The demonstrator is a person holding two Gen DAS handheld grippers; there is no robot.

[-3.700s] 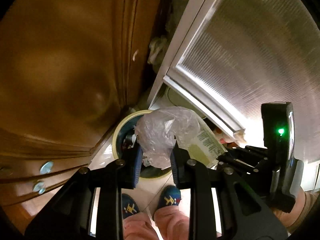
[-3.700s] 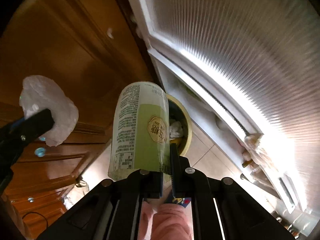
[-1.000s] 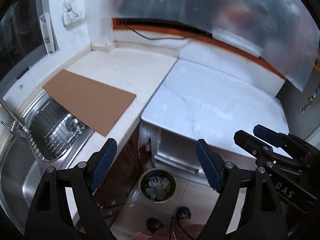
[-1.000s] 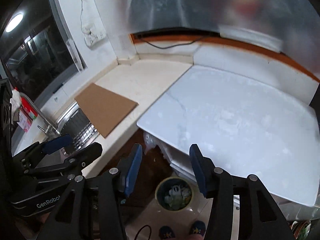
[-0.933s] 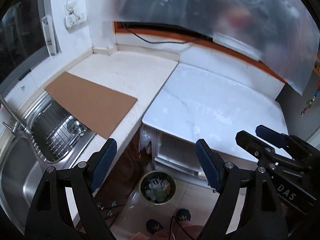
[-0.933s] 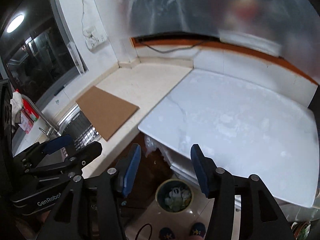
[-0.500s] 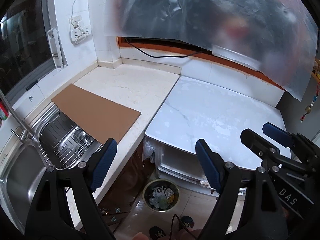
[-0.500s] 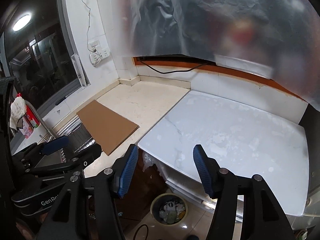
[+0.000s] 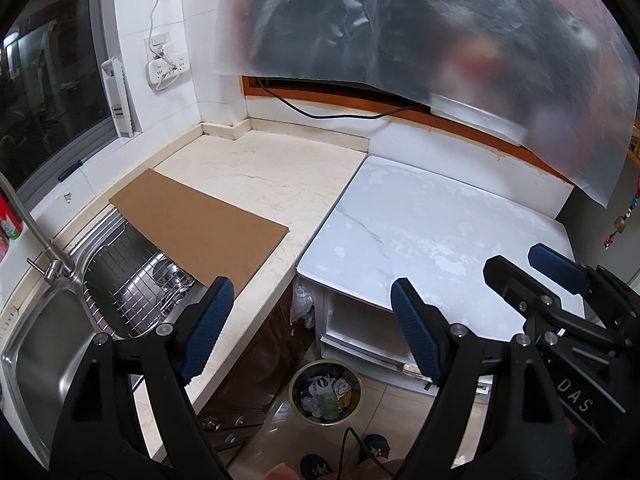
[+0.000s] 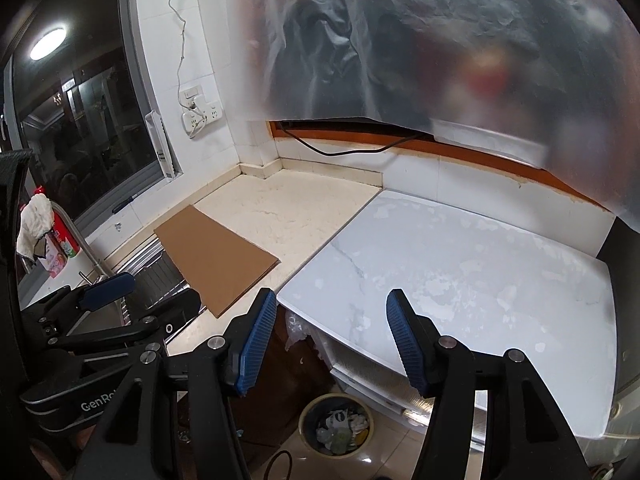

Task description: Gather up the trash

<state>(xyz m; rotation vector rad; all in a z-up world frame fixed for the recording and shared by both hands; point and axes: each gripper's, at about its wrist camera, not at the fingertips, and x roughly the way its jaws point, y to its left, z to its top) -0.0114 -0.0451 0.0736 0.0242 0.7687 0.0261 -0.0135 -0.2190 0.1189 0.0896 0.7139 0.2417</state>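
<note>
At the far left, in the left wrist view, a steel sink (image 9: 48, 344) with a wire rack (image 9: 136, 280) sits under a dark window (image 9: 48, 92); a sheet of cardboard (image 9: 200, 228) lies partly over the rack and partly on the cream counter (image 9: 272, 172); to its right a white marble top (image 9: 436, 232) meets the counter edge to edge. The left gripper (image 9: 308, 332) hangs above the counter's front edge, jaws wide apart with nothing between them; the bin (image 9: 325, 390) stands on the tiled floor well below, showing in the gap between the two blue pads, nearer the right one, and holds crumpled trash (image 9: 326, 394). At the right edge of that view the right gripper (image 9: 532, 268) shows side-on over the marble top. In the right wrist view, the right gripper (image 10: 330, 336) stands parted and empty too, its jaws less spread than the left's; the bin (image 10: 336, 424) lies low between its pads, on the floor beneath the marble top's edge; the left gripper (image 10: 132, 292) shows at lower left, over the sink side.
</note>
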